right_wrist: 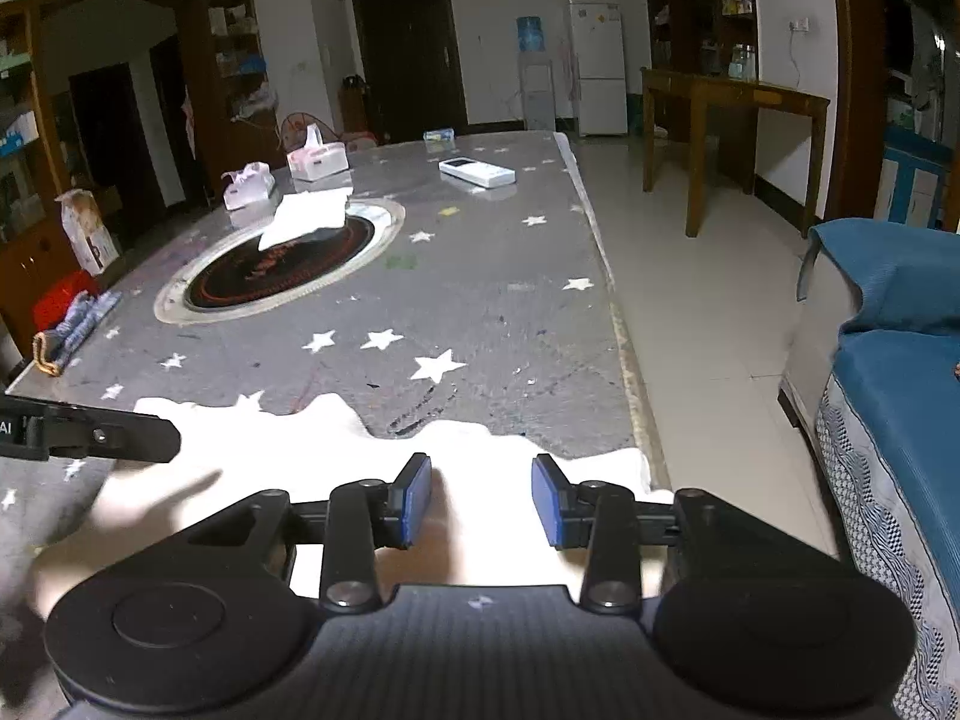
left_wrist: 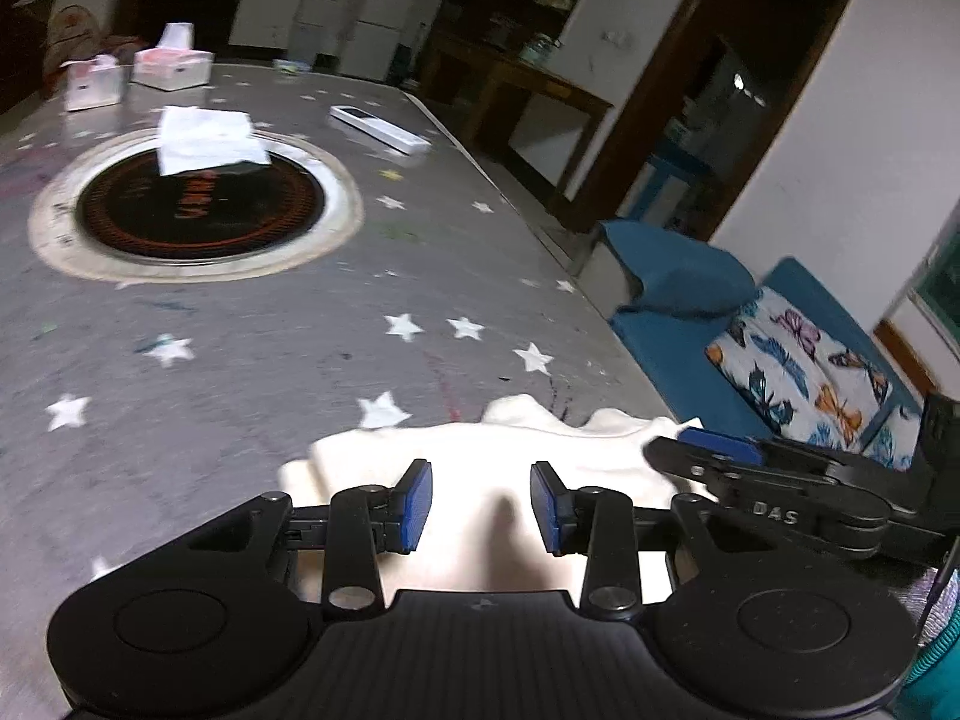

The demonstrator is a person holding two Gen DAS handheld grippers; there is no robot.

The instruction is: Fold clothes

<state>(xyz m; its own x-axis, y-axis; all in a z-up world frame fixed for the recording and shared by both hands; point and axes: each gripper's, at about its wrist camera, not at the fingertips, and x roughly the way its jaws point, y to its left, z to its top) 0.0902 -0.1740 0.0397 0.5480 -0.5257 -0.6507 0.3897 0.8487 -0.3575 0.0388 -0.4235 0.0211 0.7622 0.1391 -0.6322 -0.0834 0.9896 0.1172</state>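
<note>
cloth first: we see a cream garment [left_wrist: 480, 480] lying rumpled at the near edge of the grey star-printed table [left_wrist: 270, 330], its far hem wavy. from the left wrist view, our left gripper [left_wrist: 480, 507] hangs over the garment with its blue pads [left_wrist: 417, 504] spread apart and nothing between them. just to its right, the right gripper's arm [left_wrist: 750, 480] reaches in over the same cloth.

further back on the left of that table we note two tissue boxes [left_wrist: 171, 66], then a white folded cloth [left_wrist: 204, 138] lying partly over the round black burner [left_wrist: 201, 204] set in a pale ring, then a white remote [left_wrist: 378, 127]. off the table's right edge sits a blue sofa [left_wrist: 678, 276] with a butterfly cushion [left_wrist: 798, 366].

in the right wrist view, the left gripper's finger [right_wrist: 108, 435] enters from the left edge above the garment [right_wrist: 288, 456]. our right gripper [right_wrist: 480, 501] is also spread wide over the cloth near the table's right edge [right_wrist: 624, 360], holding nothing. we cannot tell whether either tool's pads touch the fabric. beyond, a wooden side table [right_wrist: 732, 102] and white fridge [right_wrist: 597, 66] stand by the far wall.
</note>
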